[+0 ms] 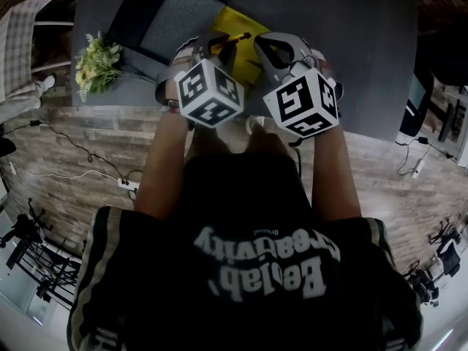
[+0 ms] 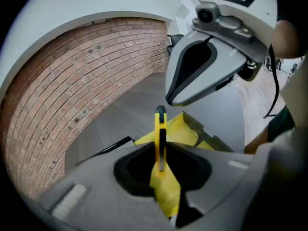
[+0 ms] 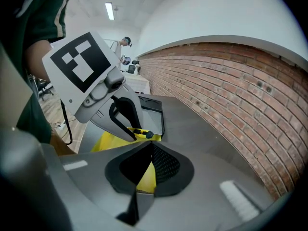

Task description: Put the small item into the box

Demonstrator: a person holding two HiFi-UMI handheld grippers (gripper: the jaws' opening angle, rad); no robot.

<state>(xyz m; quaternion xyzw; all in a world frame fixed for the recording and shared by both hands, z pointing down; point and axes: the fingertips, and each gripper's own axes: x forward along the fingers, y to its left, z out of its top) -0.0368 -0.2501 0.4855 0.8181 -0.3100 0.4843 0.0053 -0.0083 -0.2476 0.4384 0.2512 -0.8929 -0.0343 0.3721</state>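
An open yellow box [image 1: 235, 26] lies on the grey table [image 1: 351, 42], just ahead of both grippers. My left gripper [image 1: 208, 48] is shut on a thin yellow and black utility knife [image 2: 160, 138], which stands on edge between the jaws and sticks out over the box [image 2: 190, 131]. From the right gripper view the knife [image 3: 139, 134] shows at the left gripper's tip. The right gripper [image 1: 260, 42] hovers close beside it above the box [image 3: 108, 141], jaws together at the tip with nothing in them.
A dark tray [image 1: 157, 24] with a grey inside lies on the table left of the box. Yellow flowers [image 1: 95, 64] sit at the table's left corner. A brick wall [image 3: 231, 90] runs behind the table. Cables lie on the wooden floor [image 1: 88, 152].
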